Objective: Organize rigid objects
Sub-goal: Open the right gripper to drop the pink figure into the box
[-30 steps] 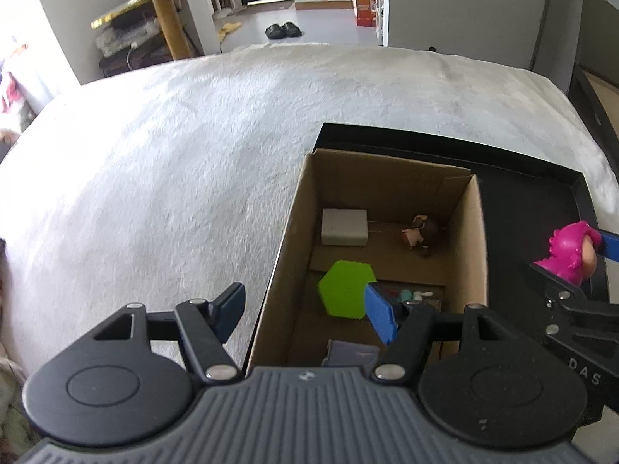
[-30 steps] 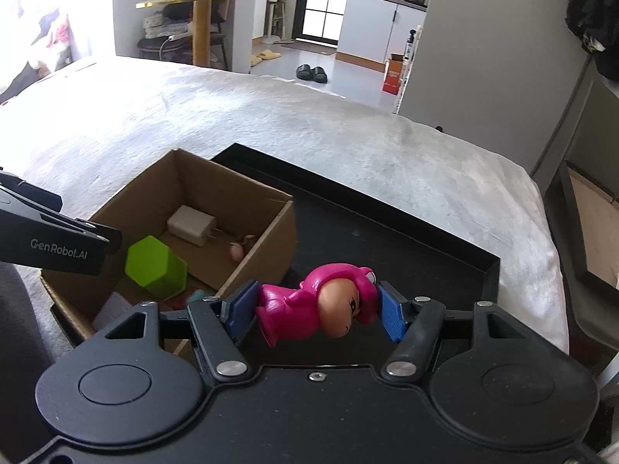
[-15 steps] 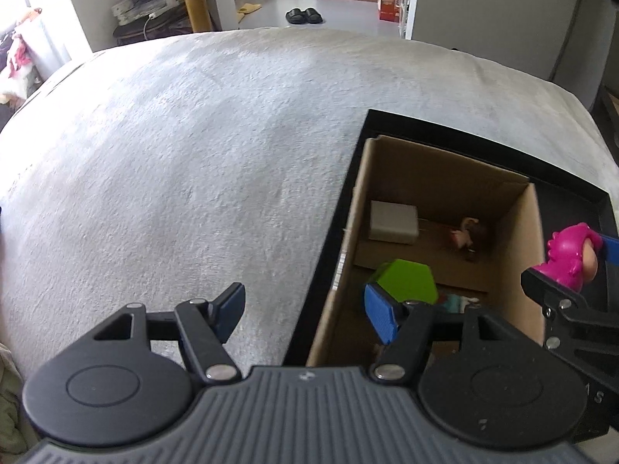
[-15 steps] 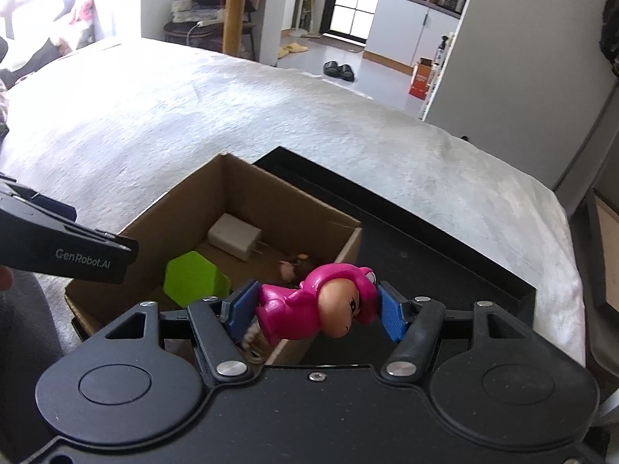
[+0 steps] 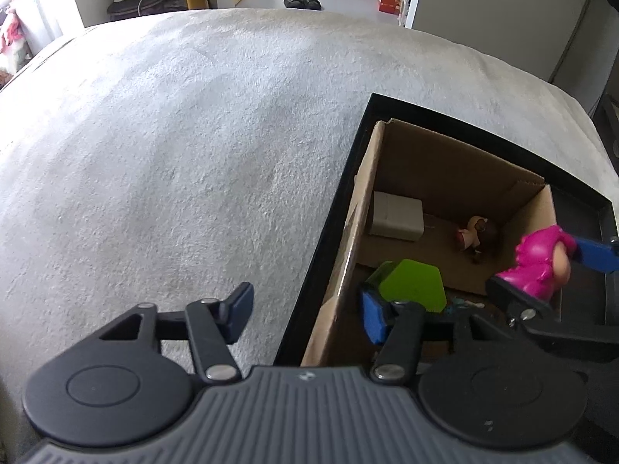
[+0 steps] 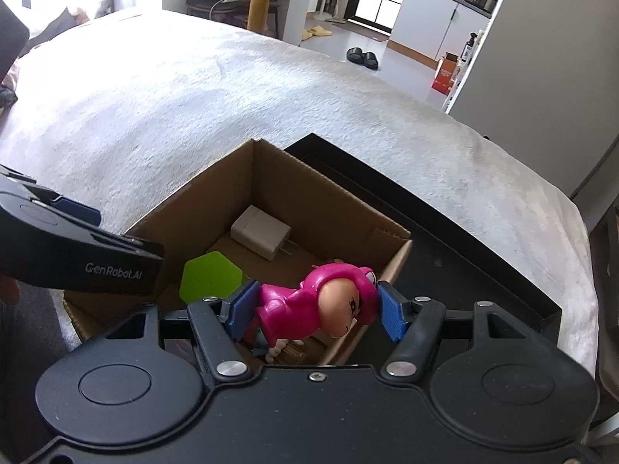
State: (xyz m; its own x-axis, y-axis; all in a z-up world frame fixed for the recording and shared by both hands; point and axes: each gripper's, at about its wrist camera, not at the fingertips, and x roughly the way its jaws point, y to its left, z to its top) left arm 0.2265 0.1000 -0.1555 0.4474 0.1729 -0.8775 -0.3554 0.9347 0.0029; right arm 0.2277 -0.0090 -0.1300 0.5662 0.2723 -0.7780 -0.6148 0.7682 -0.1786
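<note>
The right hand-held gripper (image 6: 313, 311) clamps a pink toy figure (image 6: 317, 305) between both blue pads, above the near right corner of the cardboard box (image 6: 329, 197); the left hand-held gripper (image 5: 305, 315) holds nothing, its jaws apart and just narrowing, straddling the box's left wall; a green block (image 5: 412, 280) and white charger (image 5: 396, 216) lie inside.

The cardboard box (image 6: 390, 266) is open on top, yet a white charger (image 6: 261, 236), a green block (image 6: 211, 276) and a small brown figure (image 5: 477, 232) take up floor inside. The left claw (image 5: 305, 311) straddles its near wall. To its left the white bed cover (image 5: 174, 154) lies bare.
</note>
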